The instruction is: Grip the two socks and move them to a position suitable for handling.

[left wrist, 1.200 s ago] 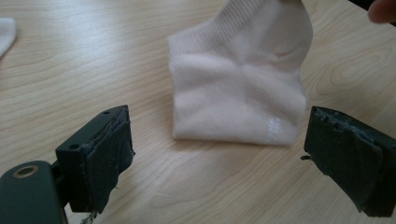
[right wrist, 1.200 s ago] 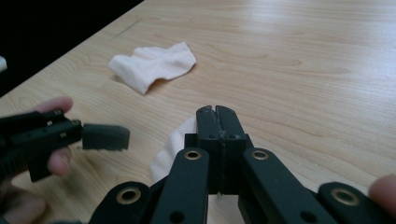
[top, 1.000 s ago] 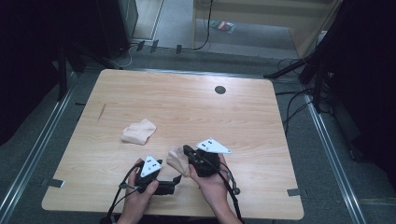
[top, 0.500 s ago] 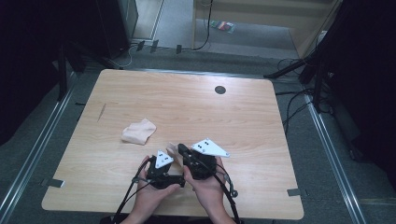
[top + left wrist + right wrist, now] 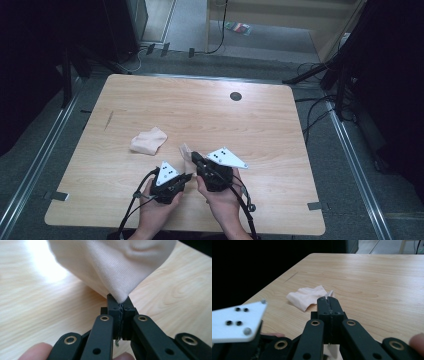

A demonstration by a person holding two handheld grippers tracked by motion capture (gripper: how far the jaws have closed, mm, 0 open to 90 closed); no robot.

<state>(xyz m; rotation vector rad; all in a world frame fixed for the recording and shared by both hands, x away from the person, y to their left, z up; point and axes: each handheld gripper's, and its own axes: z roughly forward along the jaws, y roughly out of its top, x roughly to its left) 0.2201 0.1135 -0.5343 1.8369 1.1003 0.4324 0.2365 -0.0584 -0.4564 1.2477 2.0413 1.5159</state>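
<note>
A small beige cloth (image 5: 185, 151) hangs between my two grippers near the table's front edge. My right gripper (image 5: 194, 156) is shut on it, with a tip of the fabric (image 5: 330, 293) poking out past the closed jaws (image 5: 328, 300). My left gripper (image 5: 187, 176) sits just left of and below the right one. Its jaws have just been closing, and they now pinch a corner of the same cloth (image 5: 112, 265) at the fingertips (image 5: 120, 301). A second beige cloth (image 5: 148, 141) lies crumpled on the table to the left, also seen past the right jaws (image 5: 307, 298).
The wooden table (image 5: 210, 115) has a round dark grommet (image 5: 235, 96) at the back right and a dark scratch (image 5: 109, 120) at the left. The left gripper's white plate (image 5: 237, 320) sits close beside the right gripper. Cables and dark equipment stand on the floor around the table.
The left gripper has moved in beside the right one and shut on the cloth. The right gripper has lifted the cloth slightly off the table.
</note>
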